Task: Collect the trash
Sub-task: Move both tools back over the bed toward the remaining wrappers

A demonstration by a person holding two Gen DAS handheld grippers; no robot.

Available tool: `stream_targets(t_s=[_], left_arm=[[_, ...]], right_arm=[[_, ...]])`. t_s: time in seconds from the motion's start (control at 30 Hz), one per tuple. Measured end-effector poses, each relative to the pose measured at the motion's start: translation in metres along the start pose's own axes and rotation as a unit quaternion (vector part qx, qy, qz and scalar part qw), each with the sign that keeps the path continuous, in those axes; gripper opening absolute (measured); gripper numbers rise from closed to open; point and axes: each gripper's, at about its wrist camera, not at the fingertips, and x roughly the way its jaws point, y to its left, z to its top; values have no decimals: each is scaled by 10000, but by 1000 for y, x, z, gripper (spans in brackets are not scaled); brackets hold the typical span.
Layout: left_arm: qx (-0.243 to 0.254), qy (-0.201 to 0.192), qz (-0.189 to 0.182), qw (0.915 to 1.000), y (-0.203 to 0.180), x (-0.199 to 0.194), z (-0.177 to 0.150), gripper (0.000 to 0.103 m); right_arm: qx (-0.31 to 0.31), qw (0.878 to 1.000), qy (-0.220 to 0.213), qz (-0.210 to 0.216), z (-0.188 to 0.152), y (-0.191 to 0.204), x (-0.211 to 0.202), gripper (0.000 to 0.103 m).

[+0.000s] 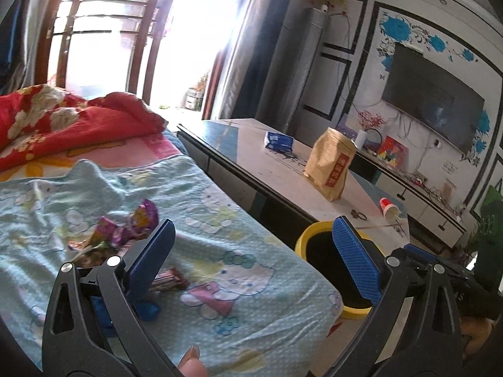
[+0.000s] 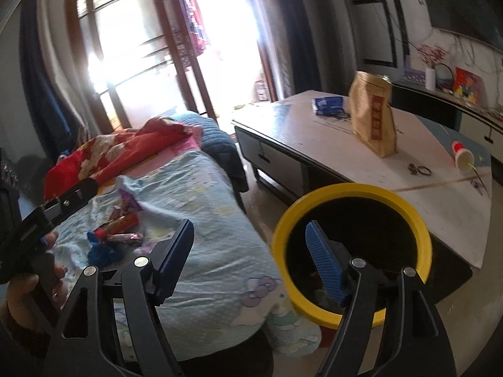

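Both your grippers, left and right, gape wide and empty. Wrappers lie on the blanket, left of the yellow-rimmed bin.

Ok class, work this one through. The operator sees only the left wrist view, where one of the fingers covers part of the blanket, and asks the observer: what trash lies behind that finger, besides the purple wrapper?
Observer: The right wrist view shows a red wrapper lying on the blanket, with a crumpled blue piece close beside it.
Operator: Is the right gripper carrying anything?
Observer: No. The right gripper is open and empty. In its own view, one of its fingers shows against the mouth of the yellow bin.
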Motion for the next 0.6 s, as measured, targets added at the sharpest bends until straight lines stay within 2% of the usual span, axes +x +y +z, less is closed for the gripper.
stream_targets(t_s=[0.6], left_arm=[[-353, -176, 485, 9980, 54, -33, 0, 92]], right_arm=[[-950, 9939, 149, 537, -8, 85, 15, 75]])
